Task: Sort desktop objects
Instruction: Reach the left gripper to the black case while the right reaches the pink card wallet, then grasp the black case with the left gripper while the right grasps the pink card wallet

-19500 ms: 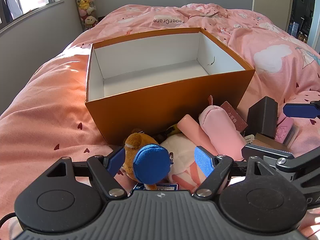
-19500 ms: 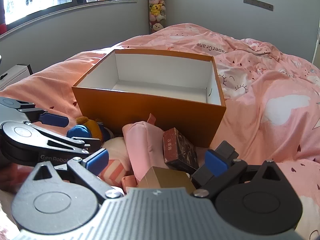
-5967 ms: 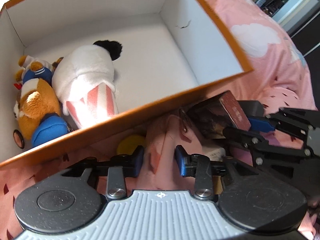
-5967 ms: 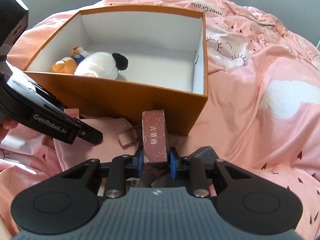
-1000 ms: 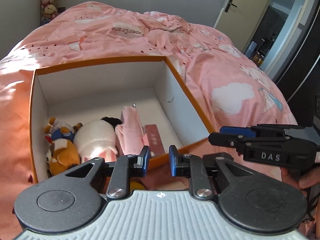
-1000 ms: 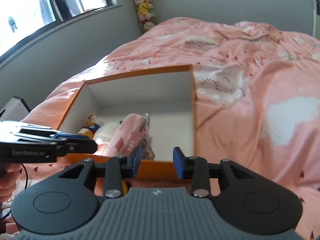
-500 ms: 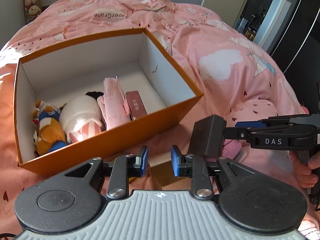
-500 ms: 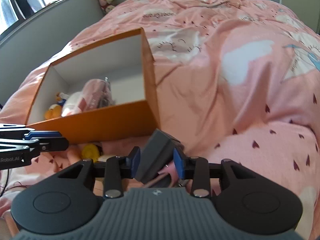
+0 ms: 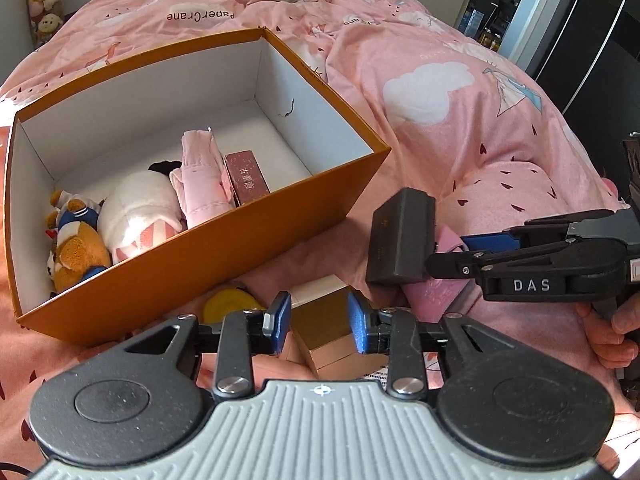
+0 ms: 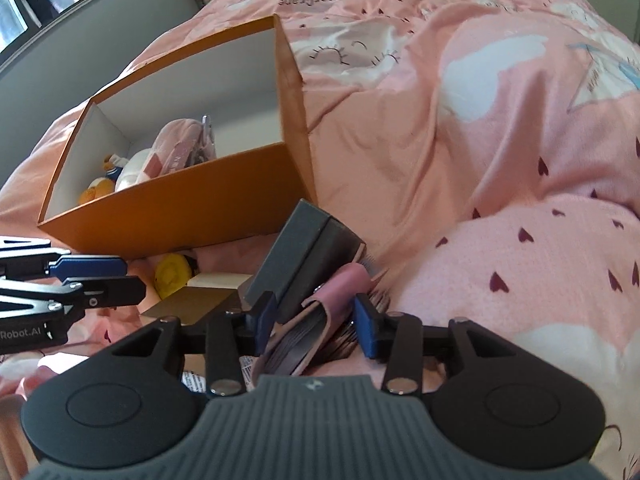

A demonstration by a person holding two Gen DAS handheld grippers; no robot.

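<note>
My left hand-held gripper [image 9: 316,322] is opening, pads astride the gold box [image 9: 325,330] on the bed [image 9: 460,120], not pressing. My right hand-held gripper [image 10: 314,322] stands spread around the pink wallet [image 10: 316,320], beside the orange box [image 9: 224,248].

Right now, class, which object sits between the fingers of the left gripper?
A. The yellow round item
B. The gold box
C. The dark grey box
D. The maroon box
B: in the left wrist view the gold box lies between the opening blue fingers of the left gripper, on the bed outside the orange box, and the pads do not press on it.
</note>
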